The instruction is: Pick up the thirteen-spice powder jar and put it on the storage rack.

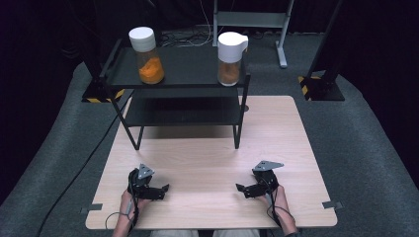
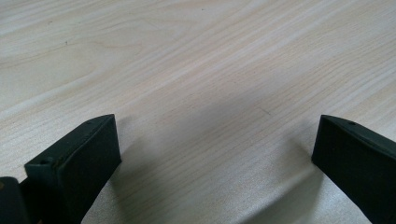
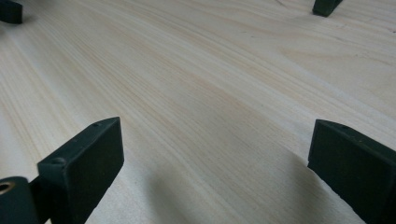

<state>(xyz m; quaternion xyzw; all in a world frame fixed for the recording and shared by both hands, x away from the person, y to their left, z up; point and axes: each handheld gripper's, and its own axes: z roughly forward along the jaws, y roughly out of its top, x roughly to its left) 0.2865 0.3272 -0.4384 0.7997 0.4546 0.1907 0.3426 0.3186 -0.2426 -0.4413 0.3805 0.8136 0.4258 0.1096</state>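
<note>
Orange fill, prob. powder: 2 jars [image 1: 146, 55] [image 1: 230, 59] on shelf [image 1: 188, 69] | both tongs [image 1: 159, 190] [image 1: 245, 188] released

**Two jars on a shelf rack behind two grippers**

A shelf rack [image 1: 180, 94] stands at the far edge of the table [image 1: 207, 158]. On its top shelf, one jar [image 1: 146, 55] stands at the left end and another jar [image 1: 230, 59] at the right end, well apart. Near the table's front edge, the left gripper [image 1: 165, 189] rests left and the right gripper [image 1: 239, 188] right, jaws pointing toward each other.

High view overhead, forward-down; 2 gripper views close above shared table [image 1: 207, 163].
</note>
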